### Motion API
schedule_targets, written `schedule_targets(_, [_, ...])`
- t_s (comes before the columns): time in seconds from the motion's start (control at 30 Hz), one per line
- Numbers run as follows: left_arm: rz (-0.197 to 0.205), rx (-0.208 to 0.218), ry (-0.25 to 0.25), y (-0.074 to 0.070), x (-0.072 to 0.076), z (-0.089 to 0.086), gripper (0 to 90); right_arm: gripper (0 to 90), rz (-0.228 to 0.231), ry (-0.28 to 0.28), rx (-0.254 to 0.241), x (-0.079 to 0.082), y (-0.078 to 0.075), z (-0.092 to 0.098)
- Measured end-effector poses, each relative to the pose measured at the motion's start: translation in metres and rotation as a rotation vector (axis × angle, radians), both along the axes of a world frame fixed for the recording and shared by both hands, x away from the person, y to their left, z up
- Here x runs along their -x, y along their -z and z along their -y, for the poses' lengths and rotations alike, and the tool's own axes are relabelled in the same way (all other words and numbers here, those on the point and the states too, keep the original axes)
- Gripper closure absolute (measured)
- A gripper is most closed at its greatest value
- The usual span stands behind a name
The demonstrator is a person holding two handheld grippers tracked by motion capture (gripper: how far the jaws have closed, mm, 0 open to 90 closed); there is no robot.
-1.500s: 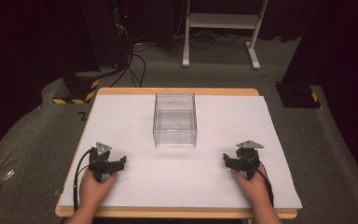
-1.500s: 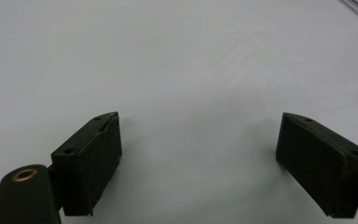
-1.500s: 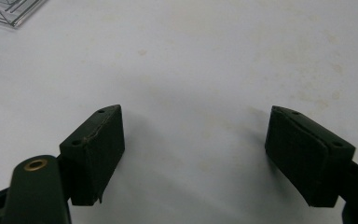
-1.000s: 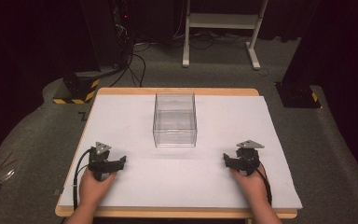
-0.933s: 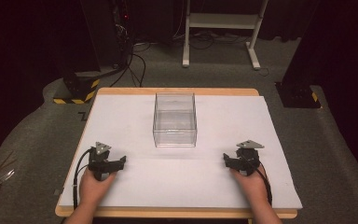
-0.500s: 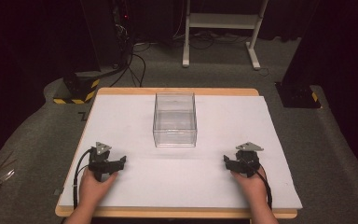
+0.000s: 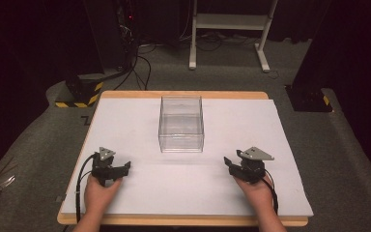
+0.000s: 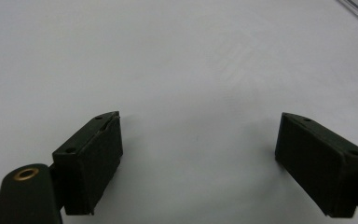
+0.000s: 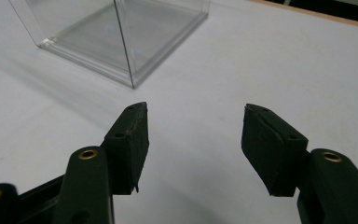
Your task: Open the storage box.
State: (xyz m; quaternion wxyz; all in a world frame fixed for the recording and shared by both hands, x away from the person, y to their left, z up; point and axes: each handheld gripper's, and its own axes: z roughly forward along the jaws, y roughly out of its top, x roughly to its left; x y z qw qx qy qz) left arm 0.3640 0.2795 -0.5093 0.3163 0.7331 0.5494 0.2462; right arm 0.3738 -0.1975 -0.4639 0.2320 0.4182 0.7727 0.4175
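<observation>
Nearest the desk's front edge, two hands come in from the bottom of the high view, each holding a tool. On the left, the left tool (image 7: 124, 166) rests low over the white sheet (image 7: 183, 193) with its black cable looping back beside the wrist; in the left gripper view (image 8: 200, 154) its jaws stand wide apart with nothing but bare white sheet between them. On the right, the right tool (image 7: 228, 162) is held by the right hand (image 7: 256, 191) a little above the sheet, its grey three-cornered plate on top. In the right gripper view (image 9: 193, 135) its jaws have just been closing and now stand at a middling gap, with nothing between them.

Farther off, between the two tools and toward the middle of the desk (image 7: 125, 94), stands the clear box (image 7: 181, 123), upright, open at the top and see-through; it is well apart from both tools. In the right gripper view, the clear box's near corner (image 9: 121, 46) stands ahead and to the left of the jaws.

Beyond the desk lie grey floor, cables and a white stand (image 7: 232, 21).
</observation>
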Motion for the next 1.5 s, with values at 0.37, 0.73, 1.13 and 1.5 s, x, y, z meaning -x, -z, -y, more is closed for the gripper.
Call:
schedule_targets(0.37, [0.001,-0.002,-0.001,0.0,0.0,0.0,15.1,43.6,0.034,-0.077,0.003,-0.013,-0.016,-0.036])
schedule_targets(0.73, [0.001,-0.002,-0.001,0.0,0.0,0.0,15.3,47.2,0.05,-0.147,-0.048,-0.022,-0.023,-0.067])
schedule_targets(1.13, [0.006,-0.005,0.004,0.0,0.001,0.001,16.2,51.1,0.046,-0.247,-0.118,-0.022,-0.022,-0.089])
schedule_targets(1.5, [0.005,-0.005,0.004,0.0,0.001,0.001,16.2,53.3,0.044,-0.261,-0.121,-0.029,-0.016,-0.1])
